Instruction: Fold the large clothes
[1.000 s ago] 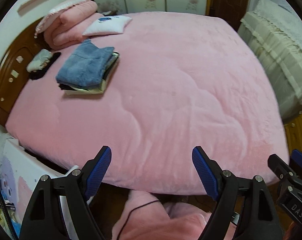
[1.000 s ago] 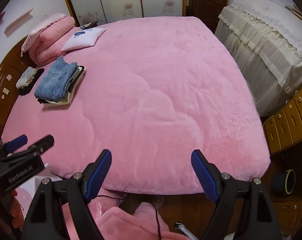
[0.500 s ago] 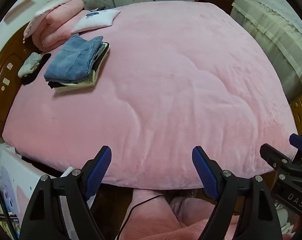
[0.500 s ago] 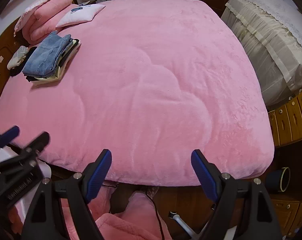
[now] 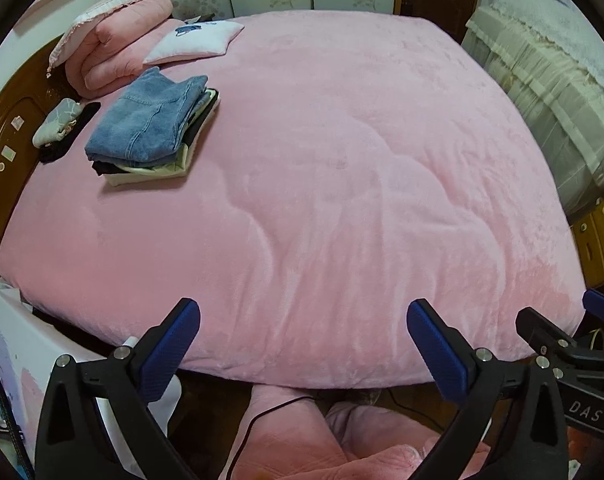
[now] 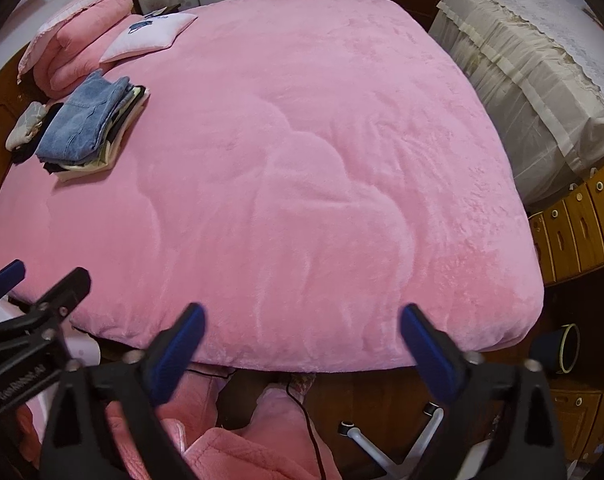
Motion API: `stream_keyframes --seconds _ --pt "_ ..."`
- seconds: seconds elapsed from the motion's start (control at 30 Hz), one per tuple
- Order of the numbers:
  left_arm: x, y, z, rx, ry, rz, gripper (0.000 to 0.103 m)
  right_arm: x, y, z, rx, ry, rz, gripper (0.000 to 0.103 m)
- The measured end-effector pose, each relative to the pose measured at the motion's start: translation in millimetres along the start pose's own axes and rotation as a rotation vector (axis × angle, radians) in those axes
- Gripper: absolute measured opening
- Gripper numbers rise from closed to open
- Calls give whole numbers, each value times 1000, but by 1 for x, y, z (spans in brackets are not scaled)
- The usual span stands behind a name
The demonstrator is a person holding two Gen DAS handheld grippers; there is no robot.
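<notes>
A stack of folded clothes with blue jeans on top lies at the far left of the pink bed; it also shows in the right wrist view. My left gripper is open and empty, held above the bed's near edge. My right gripper is open and empty too, over the same edge, to the right of the left one. Each gripper shows at the side of the other's view. No unfolded garment lies on the bed.
A folded pink quilt and a white pillow lie at the head of the bed. A small grey cloth lies by the wooden headboard. A covered cream sofa and wooden drawers stand at right. Pink fabric lies below the grippers.
Both grippers have tilted and shifted slightly over the near edge of the bed, so the bed sits a little differently in view. Both stay open and empty.
</notes>
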State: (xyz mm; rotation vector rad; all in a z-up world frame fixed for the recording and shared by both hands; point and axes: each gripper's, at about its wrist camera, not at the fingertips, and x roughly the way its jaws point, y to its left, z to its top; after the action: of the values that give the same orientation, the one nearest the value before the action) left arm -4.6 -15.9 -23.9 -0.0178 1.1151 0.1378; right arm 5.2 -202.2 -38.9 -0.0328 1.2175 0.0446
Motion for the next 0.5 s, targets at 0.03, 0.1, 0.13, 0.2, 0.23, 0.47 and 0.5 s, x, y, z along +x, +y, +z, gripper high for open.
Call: stream_keyframes --seconds 0.03,0.1,0.13,0.2,0.23,0.47,0.5 --pt "-1 0 1 -1 -4 -4 102 -1 -1 1 4 -7 -6 103" --pt "-1 -3 3 5 -10 -16 102 -3 -5 3 11 -18 -8 103" --pt "-1 -4 4 9 -11 -16 102 -5 -6 4 16 -26 -5 103" --pt "-2 -7 5 15 -14 -19 102 -7 -9 6 20 -38 3 103" --pt "-1 -8 6 18 -15 -20 102 -7 -10 7 21 -42 8 103" --pt "2 -9 8 10 -6 -16 102 -10 -9 9 -4 -60 11 103" --pt "3 -9 8 5 -3 -16 102 -10 -9 9 -5 -58 10 103"
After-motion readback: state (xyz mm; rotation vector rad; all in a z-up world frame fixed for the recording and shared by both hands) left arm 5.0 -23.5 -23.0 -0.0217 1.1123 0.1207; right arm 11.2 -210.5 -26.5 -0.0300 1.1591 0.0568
